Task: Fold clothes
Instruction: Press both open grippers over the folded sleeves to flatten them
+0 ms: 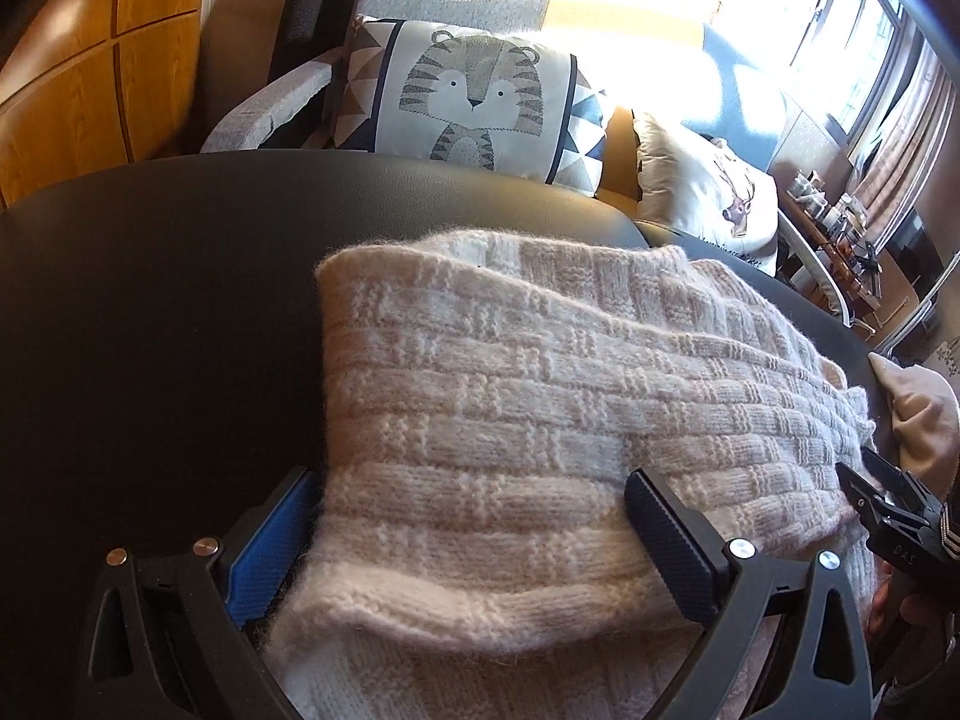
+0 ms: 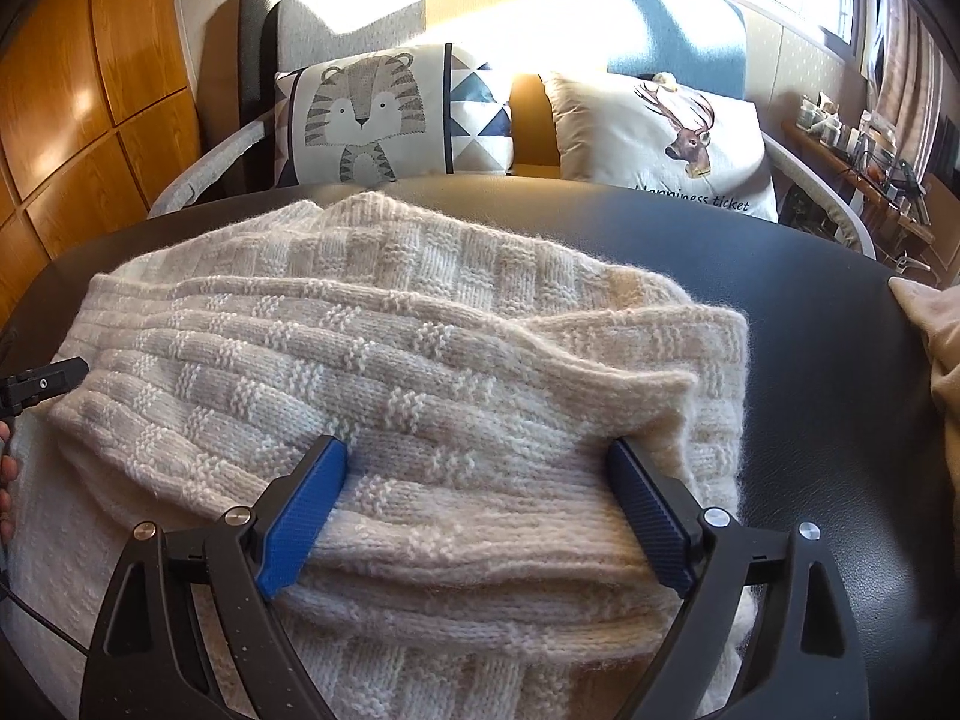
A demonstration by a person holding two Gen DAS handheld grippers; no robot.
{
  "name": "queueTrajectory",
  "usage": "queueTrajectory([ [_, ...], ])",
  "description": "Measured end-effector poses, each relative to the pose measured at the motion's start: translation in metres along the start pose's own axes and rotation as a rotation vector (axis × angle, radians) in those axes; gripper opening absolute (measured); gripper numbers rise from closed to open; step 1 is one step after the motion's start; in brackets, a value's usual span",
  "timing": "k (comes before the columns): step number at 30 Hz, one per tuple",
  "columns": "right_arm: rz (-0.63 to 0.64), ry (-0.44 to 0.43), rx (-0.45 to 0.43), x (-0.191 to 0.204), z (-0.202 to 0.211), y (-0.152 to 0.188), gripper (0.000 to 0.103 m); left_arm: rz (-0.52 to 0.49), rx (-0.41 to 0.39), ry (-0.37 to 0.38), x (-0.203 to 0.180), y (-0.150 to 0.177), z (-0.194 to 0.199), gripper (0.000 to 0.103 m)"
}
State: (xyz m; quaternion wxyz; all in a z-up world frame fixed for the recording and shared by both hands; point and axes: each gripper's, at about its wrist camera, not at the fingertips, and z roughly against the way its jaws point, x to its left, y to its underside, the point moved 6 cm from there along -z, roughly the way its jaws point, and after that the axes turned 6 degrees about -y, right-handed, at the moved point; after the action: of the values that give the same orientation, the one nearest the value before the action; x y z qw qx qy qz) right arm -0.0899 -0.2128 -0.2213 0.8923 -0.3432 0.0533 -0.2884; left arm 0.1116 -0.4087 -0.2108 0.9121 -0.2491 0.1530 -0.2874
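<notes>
A cream knitted sweater point(image 1: 540, 360) point(image 2: 390, 330) lies folded over on itself on a black table point(image 1: 150, 300) point(image 2: 810, 330). My left gripper point(image 1: 474, 480) stands wide open over the near left part of the folded layer, the knit lying loose between its fingers. My right gripper point(image 2: 477, 447) is open over the near right part, its right finger beside a raised fold. Each gripper shows at the edge of the other's view: the right gripper point(image 1: 882, 498) at far right, the left gripper point(image 2: 48, 381) at far left.
A beige cloth point(image 1: 924, 420) point(image 2: 942, 348) lies at the table's right edge. Behind the table stands a sofa with a tiger cushion point(image 1: 474, 96) point(image 2: 360, 114) and a deer cushion point(image 2: 672, 132). Wooden panels point(image 1: 72, 90) are at left, a cluttered shelf point(image 2: 870, 144) at right.
</notes>
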Motion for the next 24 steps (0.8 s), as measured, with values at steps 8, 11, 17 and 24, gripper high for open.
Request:
queueTrajectory([
  [8, -0.007, -0.031, 0.001, 0.000, -0.001, -0.001, 0.097, 0.002, 0.024, -0.016, 0.000, -0.003, -0.009, 0.103],
  [11, -0.007, -0.037, 0.002, 0.000, -0.001, -0.002, 0.097, 0.002, -0.009, -0.009, -0.001, -0.002, -0.010, 0.103],
  [17, -0.004, -0.027, 0.007, 0.001, 0.000, -0.003, 0.097, 0.014, -0.003, -0.008, 0.000, -0.005, -0.010, 0.103],
  [24, -0.013, 0.037, -0.036, 0.003, 0.023, -0.015, 0.097, -0.092, -0.059, -0.036, -0.013, -0.015, 0.009, 0.103],
])
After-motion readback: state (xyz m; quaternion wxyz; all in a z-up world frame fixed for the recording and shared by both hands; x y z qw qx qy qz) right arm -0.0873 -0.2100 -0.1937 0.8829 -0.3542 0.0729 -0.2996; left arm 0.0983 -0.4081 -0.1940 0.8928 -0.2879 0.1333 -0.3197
